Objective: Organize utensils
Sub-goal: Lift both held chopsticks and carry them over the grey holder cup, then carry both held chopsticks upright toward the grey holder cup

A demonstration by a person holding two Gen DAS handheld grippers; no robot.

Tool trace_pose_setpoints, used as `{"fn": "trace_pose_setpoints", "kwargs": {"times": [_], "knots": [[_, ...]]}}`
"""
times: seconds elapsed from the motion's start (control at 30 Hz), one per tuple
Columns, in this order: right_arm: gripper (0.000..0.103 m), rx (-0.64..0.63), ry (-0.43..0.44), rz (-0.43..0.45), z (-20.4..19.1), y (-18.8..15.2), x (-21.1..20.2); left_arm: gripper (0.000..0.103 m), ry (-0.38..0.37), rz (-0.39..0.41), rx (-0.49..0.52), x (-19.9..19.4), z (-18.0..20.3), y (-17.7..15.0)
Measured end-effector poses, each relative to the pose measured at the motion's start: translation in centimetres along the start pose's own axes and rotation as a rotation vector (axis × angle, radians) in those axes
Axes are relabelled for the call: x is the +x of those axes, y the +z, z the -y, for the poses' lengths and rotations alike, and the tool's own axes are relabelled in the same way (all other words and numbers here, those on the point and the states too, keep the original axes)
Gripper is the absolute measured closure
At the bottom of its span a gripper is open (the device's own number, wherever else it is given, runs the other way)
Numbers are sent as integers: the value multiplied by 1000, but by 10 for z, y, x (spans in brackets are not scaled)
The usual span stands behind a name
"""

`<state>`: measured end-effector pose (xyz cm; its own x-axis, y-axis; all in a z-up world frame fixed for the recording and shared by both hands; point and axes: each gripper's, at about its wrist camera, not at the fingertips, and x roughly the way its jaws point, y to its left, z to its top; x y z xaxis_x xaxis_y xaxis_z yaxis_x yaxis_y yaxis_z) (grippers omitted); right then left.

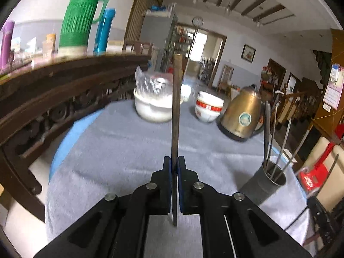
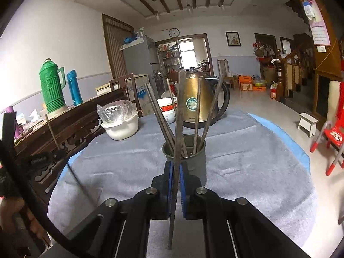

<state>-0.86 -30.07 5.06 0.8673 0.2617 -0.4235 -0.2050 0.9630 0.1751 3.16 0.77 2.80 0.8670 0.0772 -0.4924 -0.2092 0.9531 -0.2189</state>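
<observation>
My left gripper (image 1: 174,161) is shut on a brown chopstick (image 1: 176,107) that stands upright above the grey cloth. A grey metal utensil cup (image 1: 265,179) with several metal chopsticks stands to its right. My right gripper (image 2: 175,167) is shut on a metal chopstick (image 2: 180,116), held upright just in front of the cup (image 2: 189,159), which holds several chopsticks (image 2: 211,109). The left gripper with its chopstick (image 2: 51,133) shows at the far left of the right wrist view.
A gold kettle (image 1: 244,116) (image 2: 198,101), stacked red-and-white bowls (image 1: 208,107), and a white pot with a plastic bag (image 1: 153,105) (image 2: 120,124) stand at the table's far side. A dark carved sideboard (image 1: 53,90) with a green thermos (image 1: 80,17) is left. A red chair (image 2: 331,137) is right.
</observation>
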Motion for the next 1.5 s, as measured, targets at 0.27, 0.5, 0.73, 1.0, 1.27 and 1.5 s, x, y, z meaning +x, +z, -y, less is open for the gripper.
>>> {"fn": "trace_pose_setpoints", "kwargs": {"times": [0.27, 0.5, 0.73, 1.0, 1.27, 1.5], "knots": [[96, 2, 0, -9, 3, 1, 0, 98, -6, -22, 32, 1, 4, -13], [96, 9, 9, -16, 5, 2, 3, 98, -42, -59, -26, 6, -7, -6], [96, 17, 18, -22, 7, 2, 2, 98, -62, -84, -61, 6, -15, -8], [97, 30, 29, -28, 8, 4, 0, 98, -102, -90, -92, -6, -17, -4], [97, 54, 48, 0, 7, 14, -7, 98, -146, -95, -102, -22, -12, -2], [97, 115, 55, 58, 20, 23, -20, 98, -175, -102, -101, -31, -5, -2]]}}
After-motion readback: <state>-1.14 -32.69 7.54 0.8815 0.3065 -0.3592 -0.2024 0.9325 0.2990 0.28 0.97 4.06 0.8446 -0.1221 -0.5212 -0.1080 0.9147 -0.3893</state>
